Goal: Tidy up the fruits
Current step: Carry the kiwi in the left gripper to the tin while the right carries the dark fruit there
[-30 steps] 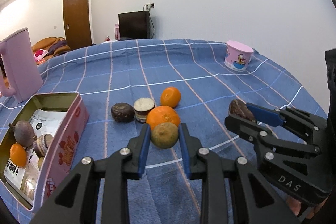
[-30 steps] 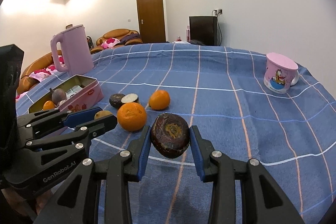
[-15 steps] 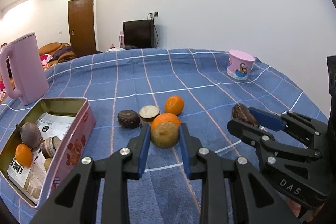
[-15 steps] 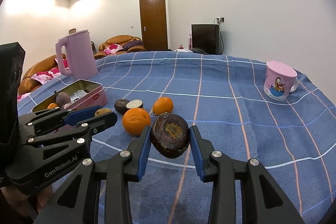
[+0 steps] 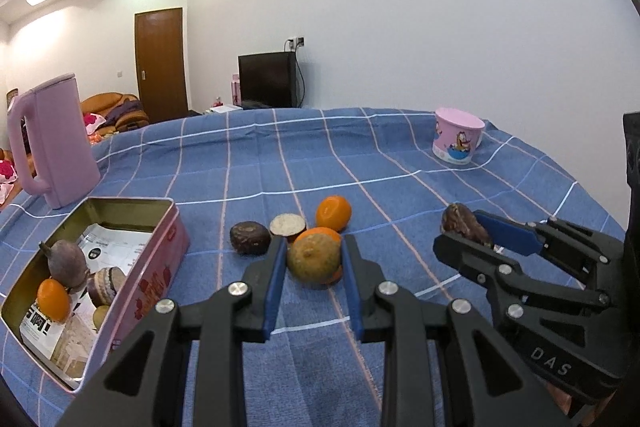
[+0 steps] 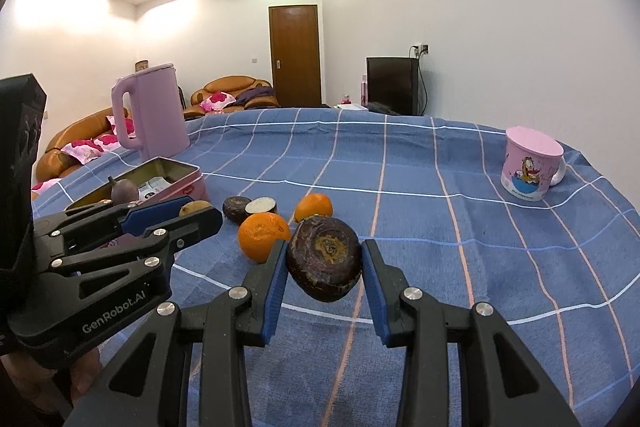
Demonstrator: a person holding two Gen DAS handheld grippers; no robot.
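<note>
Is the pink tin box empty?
No, the pink tin box holds a small orange fruit, a dark purple fruit and some papers.

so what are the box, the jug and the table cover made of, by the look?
Box: likely tin, with a dull gold metal inside, thin rolled rim and printed pink outside. Jug: probably matte plastic, uniform lilac with no glare. Table cover: woven cloth, fuzzy nap and folds at the edge.

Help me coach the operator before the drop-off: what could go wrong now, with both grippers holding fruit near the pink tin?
1. The left gripper pinches the round greenish-orange citrus only at its fingertips; it could roll out.
2. The right gripper grips the wrinkled dark purple fruit near its widest part; squeezing may bruise it.
3. The open pink rectangular tin already holds fruit; a drop could knock them.
</note>
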